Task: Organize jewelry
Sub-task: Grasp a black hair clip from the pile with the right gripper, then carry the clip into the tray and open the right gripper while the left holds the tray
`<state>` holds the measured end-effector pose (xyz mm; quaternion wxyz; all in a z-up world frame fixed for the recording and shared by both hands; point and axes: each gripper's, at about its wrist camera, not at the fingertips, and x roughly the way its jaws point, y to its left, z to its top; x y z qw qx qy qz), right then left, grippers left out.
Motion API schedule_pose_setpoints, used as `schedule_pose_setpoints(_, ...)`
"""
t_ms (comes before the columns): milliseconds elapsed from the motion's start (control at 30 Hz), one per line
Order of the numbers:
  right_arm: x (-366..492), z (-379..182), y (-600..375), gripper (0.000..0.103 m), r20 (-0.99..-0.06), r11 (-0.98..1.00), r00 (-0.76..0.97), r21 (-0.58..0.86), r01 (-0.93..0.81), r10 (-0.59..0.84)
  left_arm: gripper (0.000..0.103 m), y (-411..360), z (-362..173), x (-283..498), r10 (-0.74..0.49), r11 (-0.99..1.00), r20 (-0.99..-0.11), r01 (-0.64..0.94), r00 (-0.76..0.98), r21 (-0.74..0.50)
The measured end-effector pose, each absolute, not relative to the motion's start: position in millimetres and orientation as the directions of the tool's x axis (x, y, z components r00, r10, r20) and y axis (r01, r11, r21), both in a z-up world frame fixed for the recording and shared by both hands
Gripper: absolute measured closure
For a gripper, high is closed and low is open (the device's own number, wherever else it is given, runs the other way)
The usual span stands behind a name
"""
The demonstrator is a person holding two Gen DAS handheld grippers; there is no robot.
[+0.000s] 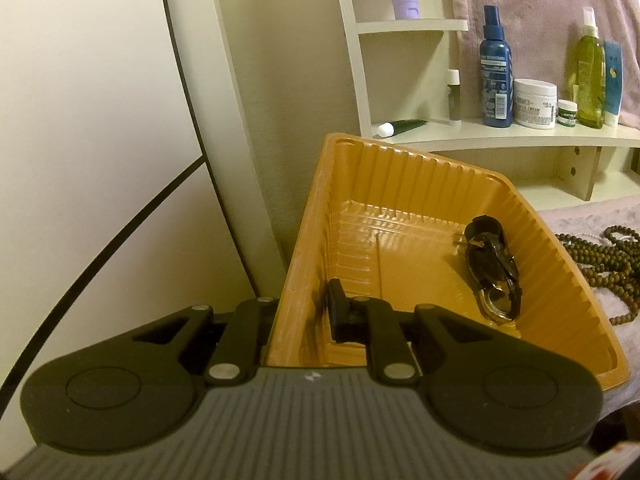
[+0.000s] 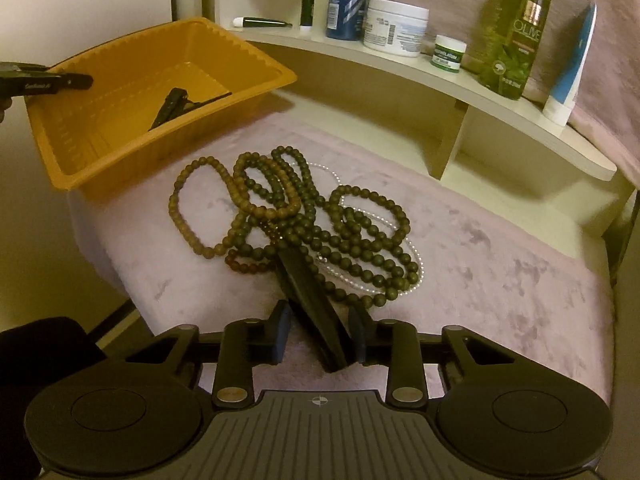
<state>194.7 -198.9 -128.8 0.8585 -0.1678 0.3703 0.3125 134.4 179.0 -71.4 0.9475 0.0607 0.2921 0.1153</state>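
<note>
My left gripper [image 1: 300, 312] is shut on the near wall of an orange plastic tray [image 1: 420, 158], with one finger inside and the other outside. In the tray lies a black strap with a metal buckle [image 1: 494, 272]. In the right wrist view the tray [image 2: 120, 168] stands at the upper left with the left gripper [image 2: 60, 80] on its rim. A tangle of brown and dark green bead strings [image 2: 304, 216] lies on the pink cloth, with a thin pearl strand among them. My right gripper [image 2: 320, 336] brackets a flat black strap [image 2: 312, 304] that runs up into the beads. Narrow gaps show at its sides.
A curved white shelf [image 2: 400, 64] behind the cloth carries a blue spray bottle [image 2: 346, 0], a white jar [image 2: 394, 26], a small green jar, a green olive bottle [image 2: 516, 32] and tubes. The pink cloth [image 2: 500, 280] extends right. A white panel [image 1: 88, 120] stands left. A dark sleeve [image 2: 40, 352] shows at lower left.
</note>
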Motion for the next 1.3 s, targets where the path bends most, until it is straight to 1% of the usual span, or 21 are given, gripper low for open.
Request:
schedule_pose_setpoints(100, 193.2, -128.6, -196.2, 0.078, -0.744, 0.739, 0.527, -0.067, -0.671, 0.411, 0.087, 178.4, -71.4, 134.8, 0.256, 0.965, -0.54, -0.184, 0.802, 0.186)
schedule_pose_setpoints(267, 193.1, -128.2, -193.5, 0.082, -0.752, 0.735, 0.514, -0.059, -0.675, 0.412, 0.087, 178.3, -71.4, 135.0, 0.257, 0.965, -0.54, -0.184, 0.802, 0.187)
schedule_pose_setpoints(467, 200.9, -121.4, -206.0, 0.084, -0.74, 0.786, 0.483, 0.101, -0.61, 0.469, 0.087, 177.9, -71.4, 135.2, 0.257, 0.965, -0.54, -0.183, 0.802, 0.186)
schedule_pose_setpoints(600, 204.6, -114.1, -210.8, 0.084, -0.717, 0.799, 0.479, 0.183, -0.573, 0.507, 0.087, 178.1, -71.4, 134.8, 0.257, 0.965, -0.539, -0.184, 0.802, 0.186)
schedule_pose_setpoints(733, 205.9, -104.9, -207.2, 0.084, -0.7, 0.793, 0.478, 0.212, -0.571, 0.531, 0.087, 178.0, -71.4, 134.7, 0.257, 0.965, -0.539, -0.184, 0.802, 0.187)
schedule_pose_setpoints(1067, 214.4, -74.9, -168.9, 0.084, -0.612, 0.723, 0.471, 0.257, -0.642, 0.636, 0.087, 178.0, -71.5, 134.4, 0.257, 0.965, -0.539, -0.184, 0.802, 0.186)
schedule_pose_setpoints(1300, 215.9, -65.5, -131.3, 0.084, -0.561, 0.649, 0.417, 0.31, -0.695, 0.715, 0.087, 177.6, -71.6, 134.6, 0.257, 0.965, -0.538, -0.184, 0.802, 0.187)
